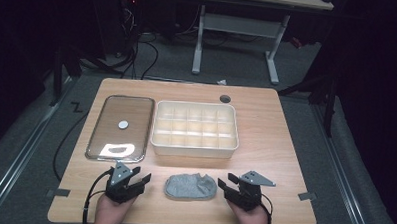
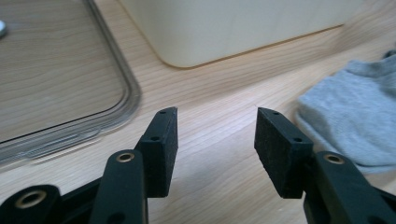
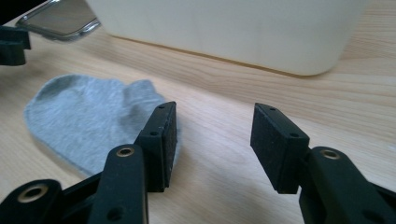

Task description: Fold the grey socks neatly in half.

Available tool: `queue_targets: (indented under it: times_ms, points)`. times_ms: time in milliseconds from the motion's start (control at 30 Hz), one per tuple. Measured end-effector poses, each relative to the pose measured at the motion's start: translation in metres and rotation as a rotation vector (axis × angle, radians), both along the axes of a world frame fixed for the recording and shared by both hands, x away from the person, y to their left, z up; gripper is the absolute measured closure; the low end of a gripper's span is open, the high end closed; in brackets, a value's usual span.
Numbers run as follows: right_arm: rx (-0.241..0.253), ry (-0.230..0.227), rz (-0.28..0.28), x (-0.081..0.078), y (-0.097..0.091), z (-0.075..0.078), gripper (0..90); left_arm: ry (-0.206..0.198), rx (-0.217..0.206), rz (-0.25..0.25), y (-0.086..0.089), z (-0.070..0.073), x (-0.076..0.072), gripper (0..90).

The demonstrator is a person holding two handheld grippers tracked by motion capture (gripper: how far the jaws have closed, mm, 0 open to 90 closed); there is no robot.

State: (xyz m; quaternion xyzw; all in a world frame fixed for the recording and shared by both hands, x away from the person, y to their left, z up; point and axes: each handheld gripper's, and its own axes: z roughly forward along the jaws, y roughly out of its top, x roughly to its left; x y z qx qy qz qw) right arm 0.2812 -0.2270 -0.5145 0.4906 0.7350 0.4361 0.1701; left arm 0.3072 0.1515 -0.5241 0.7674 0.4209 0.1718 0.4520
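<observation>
A wooden table (image 1: 280, 145) carries everything, and both grippers rest at its near edge, one on each side of a grey sock (image 1: 191, 187). Largest on the tabletop is a cream compartment box (image 1: 195, 129), divided into a grid of cells, standing beyond both grippers and the sock; in the left gripper view its rounded wall (image 2: 243, 28) rises ahead of the jaws, and in the right gripper view its wall (image 3: 233, 32) runs across the top. Next in size is a clear lid (image 1: 120, 128) lying flat ahead of the left gripper and just beside the box, with a small white disc (image 1: 123, 124) at its middle; its rim (image 2: 116, 112) curves ahead and to the left of the left jaws. The sock lies flat between the two grippers, close to both, touching neither: it sits to the right of the left jaws (image 2: 355, 112) and to the left of the right jaws (image 3: 93, 121). The left gripper (image 1: 134, 177) stands wide open with only bare wood between its pads. The right gripper (image 1: 229, 185) is likewise wide open and grips nothing.
</observation>
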Motion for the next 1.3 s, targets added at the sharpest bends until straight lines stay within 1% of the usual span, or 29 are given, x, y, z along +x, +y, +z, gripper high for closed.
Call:
queue_targets:
  times_ms: [33, 67, 200, 267, 333, 433, 500, 567, 600, 633, 700, 733, 767, 867, 933, 1033, 1100, 1133, 1167, 1300]
  points:
    - [0.004, -0.006, 0.021, -0.001, 0.004, 0.002, 53.9, -0.001, -0.002, -0.023, -0.006, 0.001, -0.001, 50.1]
    - [0.001, -0.009, 0.031, -0.001, 0.007, 0.003, 54.7, -0.001, -0.002, -0.023, -0.006, 0.001, -0.001, 50.3]
    - [0.004, -0.011, 0.05, 0.0, 0.013, 0.005, 55.8, -0.003, -0.012, -0.065, -0.021, 0.005, -0.002, 51.0]
    - [0.018, -0.01, 0.064, 0.001, 0.016, 0.006, 56.2, -0.003, -0.008, -0.09, -0.03, 0.007, -0.002, 51.3]
    - [0.018, -0.017, 0.068, 0.002, 0.02, 0.008, 57.3, 0.001, 0.003, -0.113, -0.04, 0.008, -0.002, 52.0]
    - [0.019, -0.01, 0.06, 0.004, 0.024, 0.008, 60.8, 0.014, 0.014, -0.135, -0.052, 0.007, 0.002, 53.8]
    - [0.019, 0.011, 0.061, 0.007, 0.025, 0.006, 61.7, 0.036, 0.026, -0.147, -0.058, 0.005, 0.005, 57.6]
    - [0.014, 0.029, 0.053, 0.008, 0.026, 0.003, 63.9, 0.06, 0.016, -0.157, -0.062, 0.003, 0.008, 61.5]
    - [-0.001, 0.042, 0.051, 0.009, 0.027, 0.001, 64.3, 0.064, 0.022, -0.159, -0.063, 0.003, 0.009, 65.8]
    - [-0.001, 0.042, 0.051, 0.009, 0.027, 0.001, 64.3, 0.07, 0.037, -0.159, -0.065, 0.001, 0.01, 65.8]
    - [-0.022, 0.068, 0.05, 0.01, 0.028, -0.003, 65.4, 0.082, 0.055, -0.157, -0.067, -0.003, 0.011, 71.9]
    - [-0.036, 0.099, 0.044, 0.011, 0.029, -0.007, 67.1, 0.082, 0.066, -0.159, -0.067, -0.003, 0.01, 76.9]
    - [-0.036, 0.099, 0.044, 0.011, 0.029, -0.007, 67.1, 0.077, 0.075, -0.161, -0.067, -0.003, 0.009, 76.9]
    - [-0.052, 0.123, 0.039, 0.011, 0.028, -0.011, 69.3, 0.064, 0.096, -0.16, -0.068, -0.004, 0.006, 81.9]
    - [-0.061, 0.13, 0.038, 0.01, 0.028, -0.012, 72.0, 0.054, 0.119, -0.162, -0.069, -0.004, 0.003, 84.7]
    - [-0.071, 0.139, 0.036, 0.009, 0.029, -0.014, 77.0, 0.037, 0.146, -0.164, -0.069, -0.007, -0.001, 86.1]
    - [-0.081, 0.137, 0.039, 0.008, 0.028, -0.014, 80.4, 0.019, 0.164, -0.166, -0.069, -0.008, -0.004, 86.7]
    - [-0.087, 0.132, 0.037, 0.006, 0.027, -0.014, 84.3, -0.005, 0.188, -0.167, -0.069, -0.008, -0.008, 87.2]
    - [-0.087, 0.132, 0.037, 0.006, 0.027, -0.014, 84.3, -0.005, 0.188, -0.167, -0.069, -0.008, -0.008, 87.5]
    - [-0.086, 0.131, 0.033, 0.002, 0.024, -0.013, 86.4, -0.049, 0.236, -0.169, -0.072, -0.009, -0.015, 87.7]
